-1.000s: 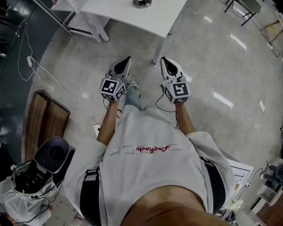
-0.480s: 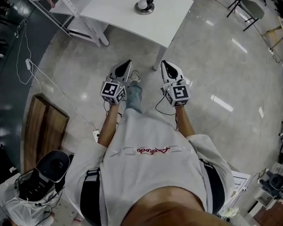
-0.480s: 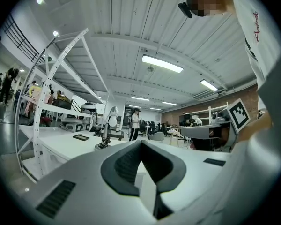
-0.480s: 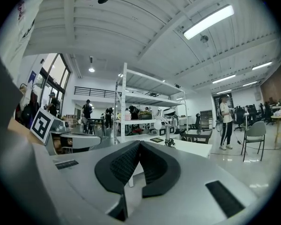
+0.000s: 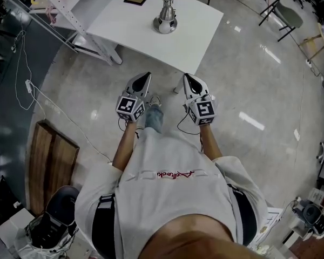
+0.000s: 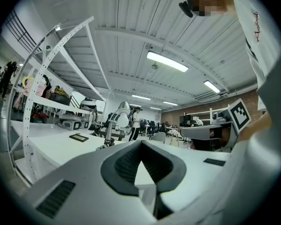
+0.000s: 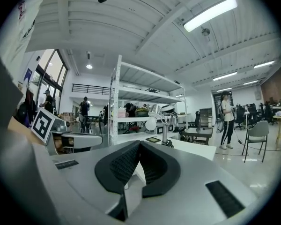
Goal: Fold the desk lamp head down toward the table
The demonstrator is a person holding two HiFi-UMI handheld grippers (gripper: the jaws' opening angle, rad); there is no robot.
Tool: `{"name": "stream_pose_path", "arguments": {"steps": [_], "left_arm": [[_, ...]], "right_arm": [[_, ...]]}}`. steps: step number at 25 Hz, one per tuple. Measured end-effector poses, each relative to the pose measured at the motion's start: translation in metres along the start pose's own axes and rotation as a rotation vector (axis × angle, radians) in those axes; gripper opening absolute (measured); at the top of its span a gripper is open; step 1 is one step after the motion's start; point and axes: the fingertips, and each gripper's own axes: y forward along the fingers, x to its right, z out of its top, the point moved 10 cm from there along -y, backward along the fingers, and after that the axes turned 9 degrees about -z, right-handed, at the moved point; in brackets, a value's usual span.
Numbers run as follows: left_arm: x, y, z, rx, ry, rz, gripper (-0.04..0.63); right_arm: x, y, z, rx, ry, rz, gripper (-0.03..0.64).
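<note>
The left gripper [image 5: 146, 77] and right gripper [image 5: 188, 79] are clenched, empty. Come nearer the bench [image 5: 201, 34], then release the fingers [image 6: 124, 165] at the head of the lamp [image 5: 166, 18].

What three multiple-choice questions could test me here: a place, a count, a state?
1. The desk lamp stands: A on the white table; B on the floor; C on a chair.
2. The person holds how many grippers? A one; B two; C three.
3. The fingers of the left gripper are: A wide open; B clamped on the lamp; C shut on nothing.
Answers: A, its base rests on the tabletop; B, the left one and the right gripper show ahead of the person; C, the fingers meet with nothing between.
</note>
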Motion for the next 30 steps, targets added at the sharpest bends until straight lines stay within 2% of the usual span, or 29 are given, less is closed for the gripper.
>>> {"name": "stream_pose_path", "arguments": {"steps": [8,17,30], "left_arm": [[-0.07,0.047,0.015,-0.019,-0.024,-0.028,0.021],[-0.142,0.109,0.046,-0.002,-0.011,-0.061,0.021],[-0.205,0.172,0.058,-0.023,-0.007,-0.133,0.021]], "right_arm": [[0.017,0.074,0.012,-0.022,0.008,-0.04,0.025],[0.055,0.155,0.042,-0.001,-0.01,-0.095,0.025],[0.092,0.218,0.046,-0.019,-0.002,-0.182,0.025]]}}
